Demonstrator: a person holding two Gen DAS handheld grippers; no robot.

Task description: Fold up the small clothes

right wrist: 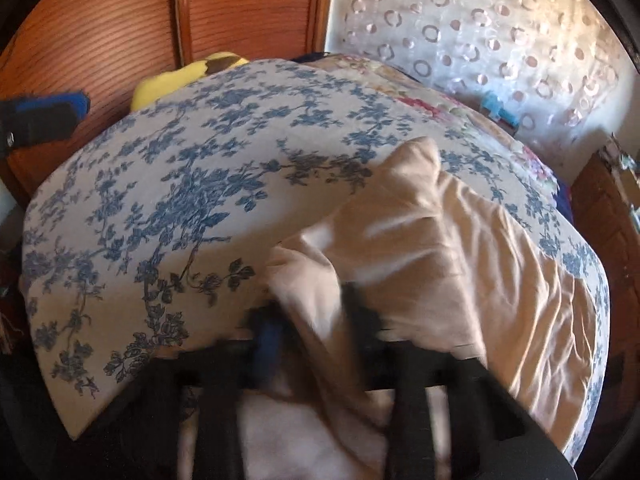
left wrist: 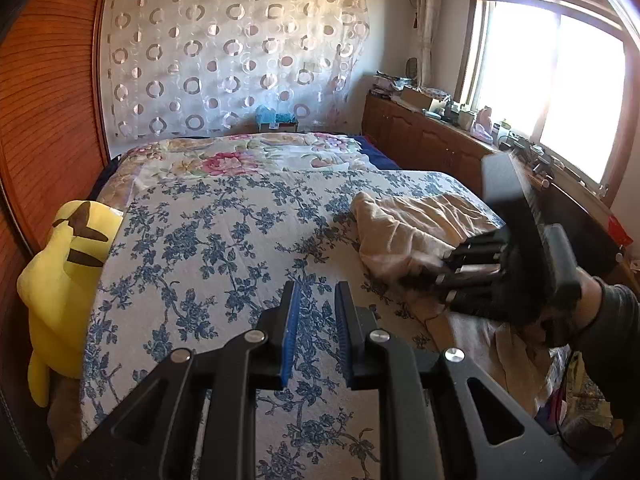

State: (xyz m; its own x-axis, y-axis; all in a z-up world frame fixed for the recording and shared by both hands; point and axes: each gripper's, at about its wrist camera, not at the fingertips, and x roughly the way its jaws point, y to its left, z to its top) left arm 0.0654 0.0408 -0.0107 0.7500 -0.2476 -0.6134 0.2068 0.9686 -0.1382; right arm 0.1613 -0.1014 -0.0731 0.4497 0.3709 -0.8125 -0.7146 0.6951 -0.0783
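A crumpled beige garment [left wrist: 412, 220] lies on the right side of the bed, reaching down over the near edge [right wrist: 460, 240]. My right gripper [left wrist: 416, 278] is at the garment's near left edge. In the right wrist view its blurred fingers [right wrist: 316, 320] stand close together with a fold of the beige cloth pinched between them. My left gripper [left wrist: 318, 292] hovers over bare sheet to the left of the garment, its blue pads a narrow gap apart with nothing between them. It also shows at the left edge of the right wrist view [right wrist: 44, 116].
The bed carries a blue floral sheet [left wrist: 220, 240] and a pink floral quilt [left wrist: 240, 156] at its far end. A yellow plush toy [left wrist: 68, 264] leans at the left edge against wooden doors [left wrist: 48, 100]. A cluttered wooden cabinet [left wrist: 420, 136] runs under the window. A gloved hand [left wrist: 592, 300] holds the right gripper.
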